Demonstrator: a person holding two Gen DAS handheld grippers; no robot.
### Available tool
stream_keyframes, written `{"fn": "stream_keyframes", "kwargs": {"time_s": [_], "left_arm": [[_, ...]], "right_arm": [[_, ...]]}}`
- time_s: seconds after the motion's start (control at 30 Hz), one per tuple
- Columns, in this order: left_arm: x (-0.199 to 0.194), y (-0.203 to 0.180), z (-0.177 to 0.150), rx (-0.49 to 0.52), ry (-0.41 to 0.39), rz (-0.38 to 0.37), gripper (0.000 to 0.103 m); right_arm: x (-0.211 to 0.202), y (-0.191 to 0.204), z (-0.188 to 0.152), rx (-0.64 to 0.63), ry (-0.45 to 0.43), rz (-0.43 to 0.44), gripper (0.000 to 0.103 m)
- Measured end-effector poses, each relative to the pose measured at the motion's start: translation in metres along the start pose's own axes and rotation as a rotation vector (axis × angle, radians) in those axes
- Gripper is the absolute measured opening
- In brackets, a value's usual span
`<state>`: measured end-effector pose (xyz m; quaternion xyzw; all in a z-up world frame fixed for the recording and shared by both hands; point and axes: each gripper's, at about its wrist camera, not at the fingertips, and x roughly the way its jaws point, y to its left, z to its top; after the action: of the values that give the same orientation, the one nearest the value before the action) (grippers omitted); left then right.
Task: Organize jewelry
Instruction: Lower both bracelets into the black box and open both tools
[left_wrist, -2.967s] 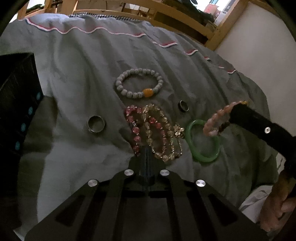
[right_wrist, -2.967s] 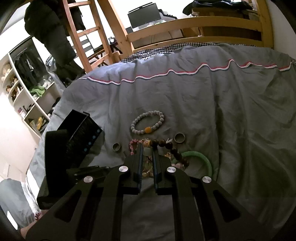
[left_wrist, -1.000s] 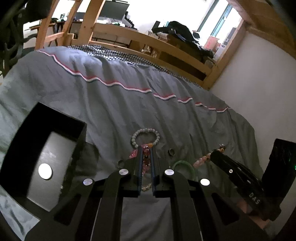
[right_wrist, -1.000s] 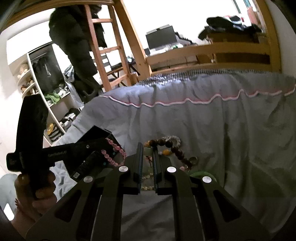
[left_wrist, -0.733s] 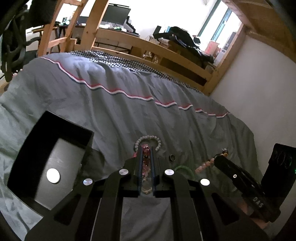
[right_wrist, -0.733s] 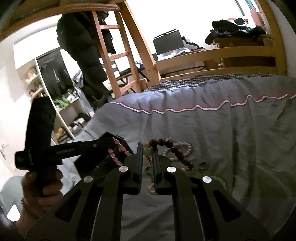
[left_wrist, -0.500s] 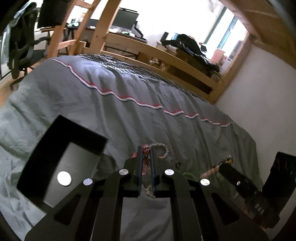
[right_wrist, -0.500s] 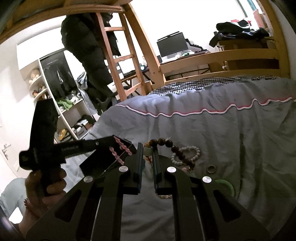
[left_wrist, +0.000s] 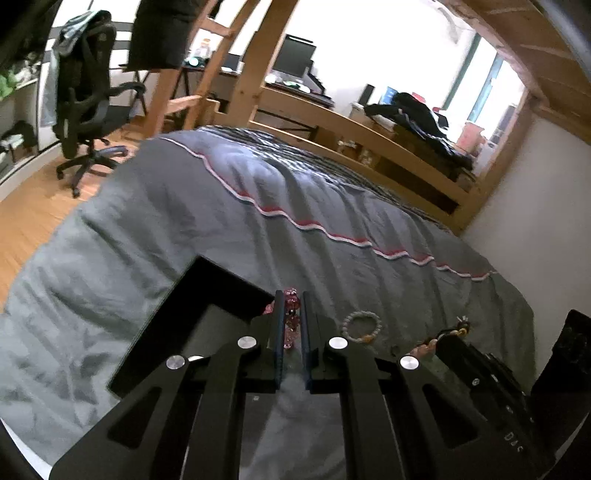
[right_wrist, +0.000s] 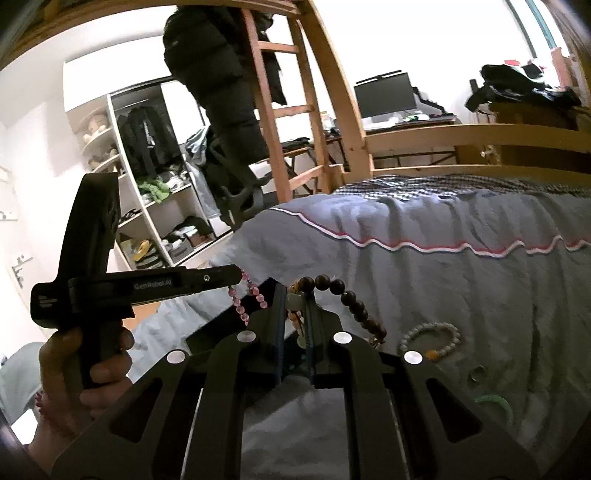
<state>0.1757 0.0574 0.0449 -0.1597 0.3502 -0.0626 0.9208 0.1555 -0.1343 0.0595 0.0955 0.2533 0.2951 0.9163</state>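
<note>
In the left wrist view, the left gripper is clamped on a pink bead bracelet, whose beads show between its blue-edged fingers, raised over the near corner of an open black box on the grey duvet. A pale bead bracelet with one orange bead lies on the duvet to the right, and the right gripper enters at the lower right edge with beads at its tip.

In the right wrist view, the right gripper is closed on a dark brown bead bracelet – the strand arcs up and right of the fingers. A hand holds the left gripper at left, its pink strand dangling. On the duvet lie the pale bracelet, a small ring and a green bangle – partly hidden.
</note>
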Motion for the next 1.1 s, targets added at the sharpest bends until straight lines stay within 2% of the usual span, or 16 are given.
{"fn": "stream_keyframes", "kwargs": {"time_s": [0.33, 0.5, 0.77, 1.1], "left_arm": [[-0.010, 0.027, 0.011, -0.059, 0.014, 0.043, 0.007], [-0.010, 0.050, 0.013, -0.126, 0.034, 0.081, 0.007], [-0.011, 0.075, 0.013, -0.202, 0.046, 0.098, 0.007], [0.006, 0.078, 0.006, -0.225, 0.110, 0.094, 0.007]], "right_arm": [[0.031, 0.036, 0.005, -0.070, 0.028, 0.049, 0.010], [0.052, 0.054, 0.002, -0.090, 0.055, 0.078, 0.010], [0.088, 0.069, -0.019, -0.114, 0.145, 0.089, 0.010], [0.115, 0.074, -0.045, -0.142, 0.261, 0.100, 0.011]]}}
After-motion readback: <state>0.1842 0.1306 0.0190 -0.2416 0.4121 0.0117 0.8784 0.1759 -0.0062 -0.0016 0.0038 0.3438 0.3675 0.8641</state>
